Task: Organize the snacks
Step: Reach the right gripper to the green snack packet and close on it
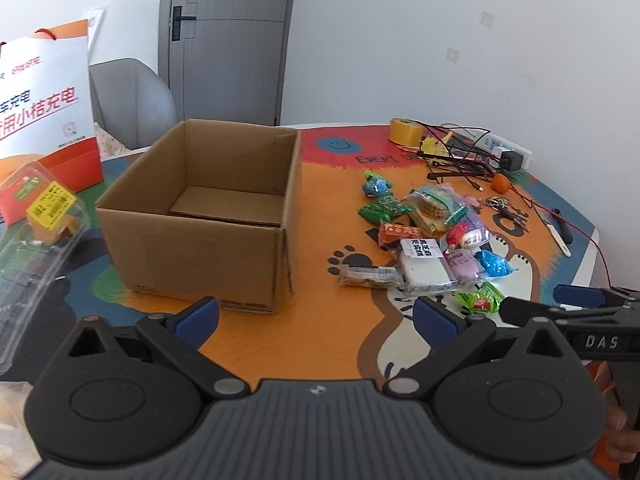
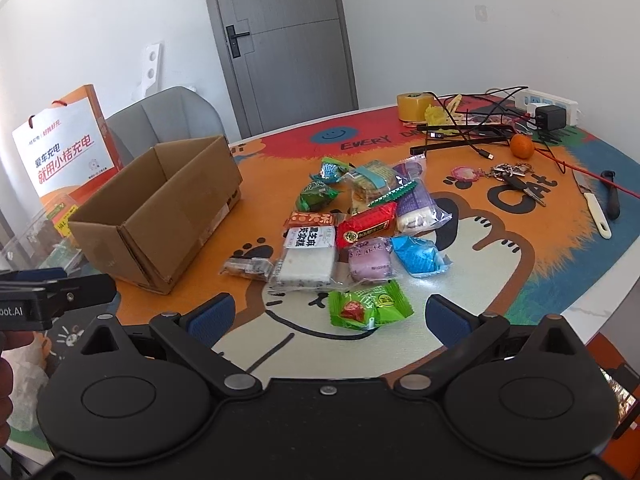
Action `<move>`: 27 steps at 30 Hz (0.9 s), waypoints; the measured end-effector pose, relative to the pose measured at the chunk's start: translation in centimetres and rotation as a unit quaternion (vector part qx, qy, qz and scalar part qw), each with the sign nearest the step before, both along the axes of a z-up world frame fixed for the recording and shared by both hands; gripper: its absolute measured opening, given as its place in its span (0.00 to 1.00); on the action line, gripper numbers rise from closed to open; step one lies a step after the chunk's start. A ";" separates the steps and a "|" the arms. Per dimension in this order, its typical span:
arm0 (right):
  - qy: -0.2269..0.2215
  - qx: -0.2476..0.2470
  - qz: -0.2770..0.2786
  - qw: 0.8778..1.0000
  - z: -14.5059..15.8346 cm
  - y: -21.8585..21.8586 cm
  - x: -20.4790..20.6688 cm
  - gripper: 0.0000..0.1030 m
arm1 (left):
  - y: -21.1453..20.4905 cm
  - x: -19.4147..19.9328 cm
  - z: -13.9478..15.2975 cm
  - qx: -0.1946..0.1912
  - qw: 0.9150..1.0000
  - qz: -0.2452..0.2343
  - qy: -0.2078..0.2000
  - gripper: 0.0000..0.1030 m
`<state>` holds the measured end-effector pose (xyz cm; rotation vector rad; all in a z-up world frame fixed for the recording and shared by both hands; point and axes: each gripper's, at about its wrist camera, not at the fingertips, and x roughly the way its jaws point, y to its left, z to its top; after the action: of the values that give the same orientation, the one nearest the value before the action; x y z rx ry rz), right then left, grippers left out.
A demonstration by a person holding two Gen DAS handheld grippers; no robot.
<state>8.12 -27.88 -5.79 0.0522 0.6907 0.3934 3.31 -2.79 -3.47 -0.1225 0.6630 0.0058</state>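
White walls and a grey door (image 2: 280,40) back a round table (image 2: 520,280) under a bright cartoon cat mat, where you hold both tools above the near edge. Your left gripper (image 1: 316,318) has its blue-padded fingers (image 1: 198,316) spread wide with nothing between them, low over the mat in front of the box (image 1: 200,216). Your right gripper (image 2: 330,320) is likewise spread and empty, hovering just short of the green packet (image 2: 370,304), the nearest of the snacks (image 2: 360,232). That heap of wrapped snacks lies loose on the mat to the right of the box, well apart from it: a white cake (image 2: 306,258) and a small bar (image 2: 248,268) on its box side, a purple bun (image 2: 368,260), a red packet (image 2: 366,226) and a blue packet (image 2: 418,256) toward the middle. The open cardboard box shows only a bare floor in the left view. Behind the box stand an orange-and-white paper bag (image 2: 66,148) and a grey chair (image 2: 168,116); a clear plastic clamshell (image 1: 36,248) sits to the box's left. Far right of the box, beyond the snacks, lie a tape roll (image 2: 414,106), tangled cables (image 2: 472,128), a power strip (image 2: 548,102), an orange (image 2: 521,146), keys (image 2: 512,174) and a knife (image 2: 592,200).
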 end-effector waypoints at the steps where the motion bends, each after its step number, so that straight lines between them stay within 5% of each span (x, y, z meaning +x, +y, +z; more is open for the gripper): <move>1: 0.000 -0.003 0.001 1.000 -0.2 0.0 0.1 1.00 | -0.2 0.2 -0.1 0.000 1.000 -0.002 -0.003 0.99; 18: 0.017 0.013 -0.035 0.999 -3.6 -1.9 3.9 0.99 | -3.2 4.8 -2.3 0.005 1.000 -0.018 -0.008 0.97; 27: 0.032 0.019 -0.033 0.999 -5.1 -1.3 5.7 0.83 | -3.8 7.1 -3.6 0.004 1.000 -0.014 -0.001 0.93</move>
<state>13.77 -29.19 -10.92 0.1248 0.7433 0.3421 10.36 -6.57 -7.06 -0.1062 0.6634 -0.0178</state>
